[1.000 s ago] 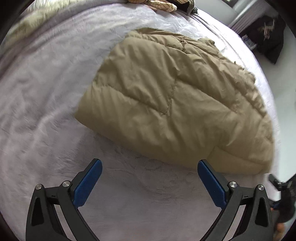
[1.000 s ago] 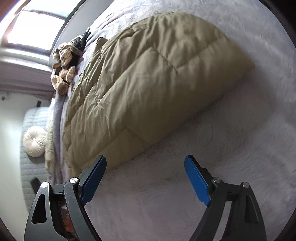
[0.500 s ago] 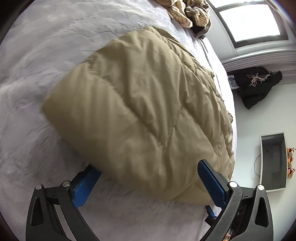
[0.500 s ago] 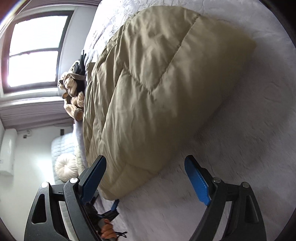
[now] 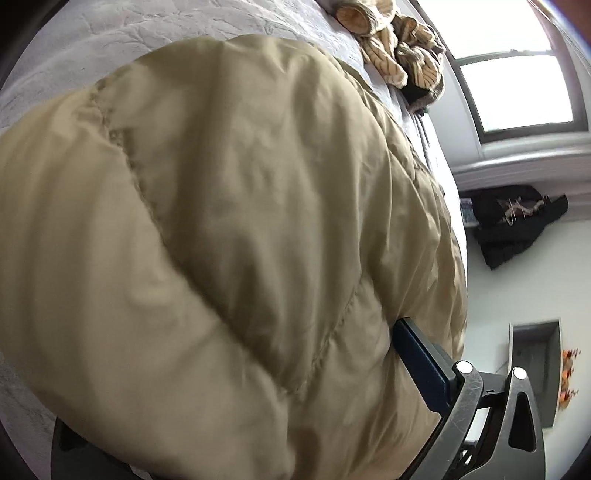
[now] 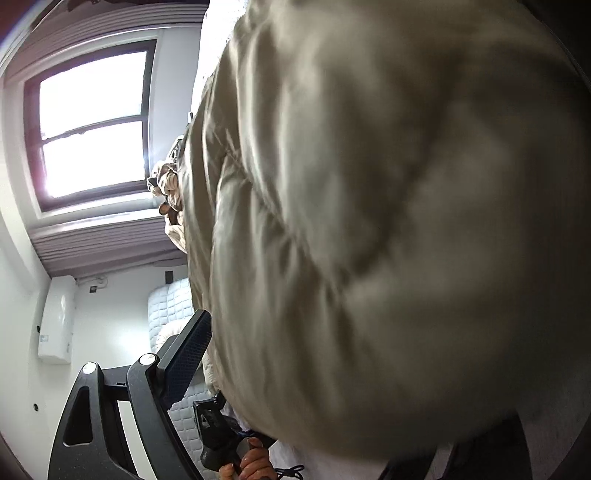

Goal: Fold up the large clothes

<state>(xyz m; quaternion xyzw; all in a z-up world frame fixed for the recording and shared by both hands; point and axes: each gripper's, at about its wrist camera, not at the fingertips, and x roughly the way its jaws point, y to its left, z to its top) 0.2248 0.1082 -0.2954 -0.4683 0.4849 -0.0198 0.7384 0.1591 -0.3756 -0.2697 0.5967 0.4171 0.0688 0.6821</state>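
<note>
A khaki quilted down jacket [image 5: 229, 236], puffy with stitched seams and folded into a thick bundle, lies on a pale grey textured bedspread [image 5: 184, 26] and fills both wrist views. The left gripper [image 5: 258, 435] straddles its near edge with fingers wide; its jaws have just been closing slightly, jacket between them. The right gripper [image 6: 362, 387] also stands wide around the jacket's [image 6: 388, 221] bulk; pad contact cannot be judged. No readable writing shows.
</note>
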